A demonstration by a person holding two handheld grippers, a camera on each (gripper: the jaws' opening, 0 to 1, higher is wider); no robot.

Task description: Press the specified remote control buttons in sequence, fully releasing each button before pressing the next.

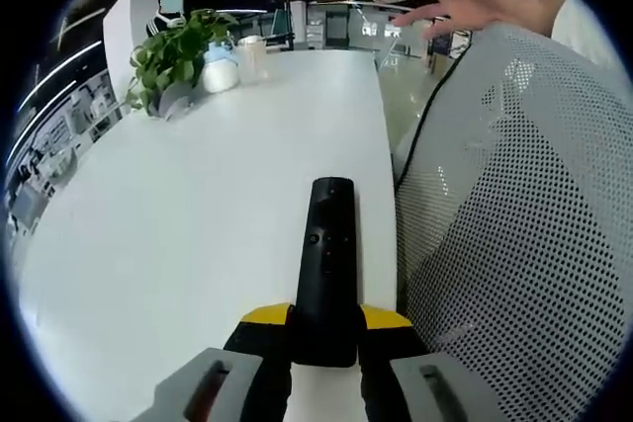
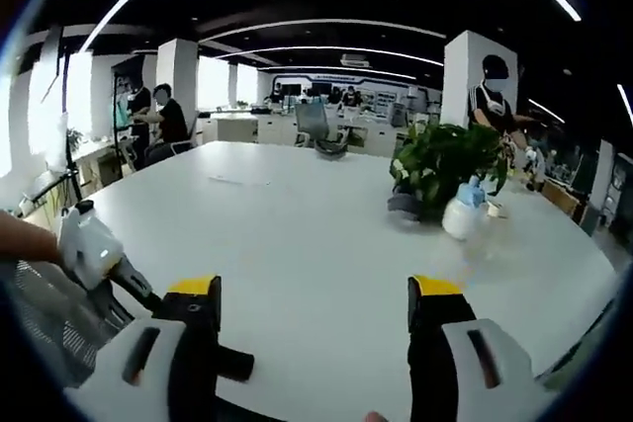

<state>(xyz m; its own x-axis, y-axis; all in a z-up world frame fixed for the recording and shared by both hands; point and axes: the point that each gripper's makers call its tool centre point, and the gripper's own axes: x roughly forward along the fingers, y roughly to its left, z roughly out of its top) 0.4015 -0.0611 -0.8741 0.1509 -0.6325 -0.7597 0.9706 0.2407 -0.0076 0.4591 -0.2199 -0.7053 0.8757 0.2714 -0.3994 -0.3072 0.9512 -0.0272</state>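
Jaws of left gripper (image 1: 324, 328) clamping remote control (image 1: 327, 269) pointing straight ahead, right gripper (image 2: 315, 315) jaws wide

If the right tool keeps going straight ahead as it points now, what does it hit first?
Probably nothing soon: the right tool is open over bare white table; the potted plant sits right of its line.

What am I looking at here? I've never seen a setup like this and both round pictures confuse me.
No robot: a person holds a two-jaw gripper in each hand, and a fisheye camera rides on each. The left gripper view looks along the left gripper, whose jaws are shut on a black remote above a white table; a mesh chair stands beside it. The right gripper view looks along the right gripper, open, holding nothing. On the table stand a plant and a white bottle.
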